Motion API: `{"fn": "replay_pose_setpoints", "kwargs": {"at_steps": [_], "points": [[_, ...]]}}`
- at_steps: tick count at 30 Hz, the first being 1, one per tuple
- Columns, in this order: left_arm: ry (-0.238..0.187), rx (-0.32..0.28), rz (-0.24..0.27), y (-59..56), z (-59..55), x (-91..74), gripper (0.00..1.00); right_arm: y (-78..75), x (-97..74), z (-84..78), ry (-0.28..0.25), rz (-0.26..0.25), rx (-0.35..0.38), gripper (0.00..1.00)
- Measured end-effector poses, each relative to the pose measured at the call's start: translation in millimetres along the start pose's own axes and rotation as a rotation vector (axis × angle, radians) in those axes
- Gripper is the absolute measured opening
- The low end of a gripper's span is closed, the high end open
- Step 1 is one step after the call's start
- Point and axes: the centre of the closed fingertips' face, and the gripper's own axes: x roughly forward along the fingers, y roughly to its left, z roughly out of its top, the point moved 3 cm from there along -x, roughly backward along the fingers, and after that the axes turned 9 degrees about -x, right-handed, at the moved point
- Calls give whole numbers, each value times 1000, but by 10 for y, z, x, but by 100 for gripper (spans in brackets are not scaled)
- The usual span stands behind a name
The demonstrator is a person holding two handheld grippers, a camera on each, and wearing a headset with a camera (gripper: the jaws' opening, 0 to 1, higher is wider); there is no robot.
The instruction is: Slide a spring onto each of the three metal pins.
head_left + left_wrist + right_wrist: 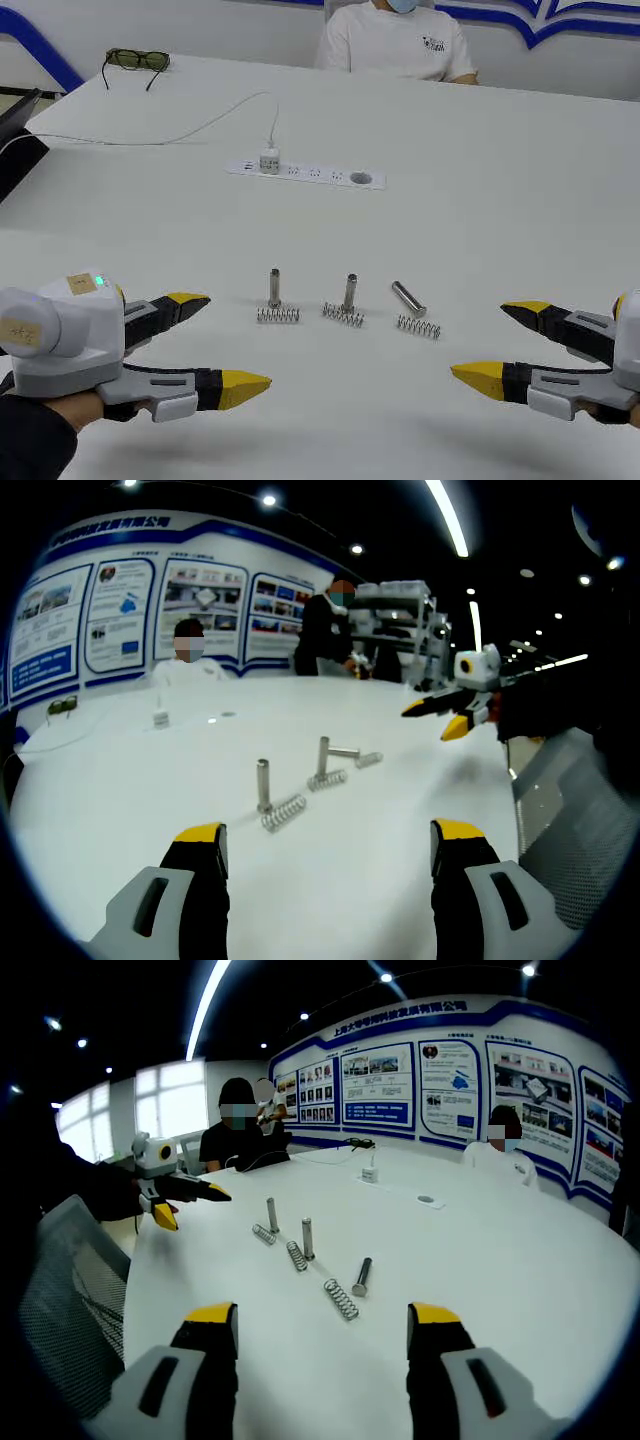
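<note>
Left gripper (236, 339) and right gripper (478, 340) — jaws spread wide, empty, level above the table (500, 150) — pins (350, 291) between them

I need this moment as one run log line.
left gripper open, empty; right gripper open, empty; left pin upright; middle pin upright; right pin lying; left spring, middle spring, right spring loose on table

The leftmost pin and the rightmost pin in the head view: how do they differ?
The leftmost pin stands upright; the rightmost pin lies on its side, slantwise. The leftmost pin is nearer the left gripper, the rightmost pin nearer the right gripper. Both are silvery and bare, with the left spring and the right spring lying loose before them.
</note>
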Motion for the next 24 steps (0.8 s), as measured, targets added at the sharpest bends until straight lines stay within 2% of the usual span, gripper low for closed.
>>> {"fn": "replay_pose_setpoints", "kwargs": {"at_steps": [9, 24], "points": [[1, 0, -2, 6, -1, 11, 85, -26, 80, 117, 1, -2, -12, 67], [-1, 0, -1, 10, 5, 16, 84, -121, 249, 197, 34, 0, -38, 63]]}}
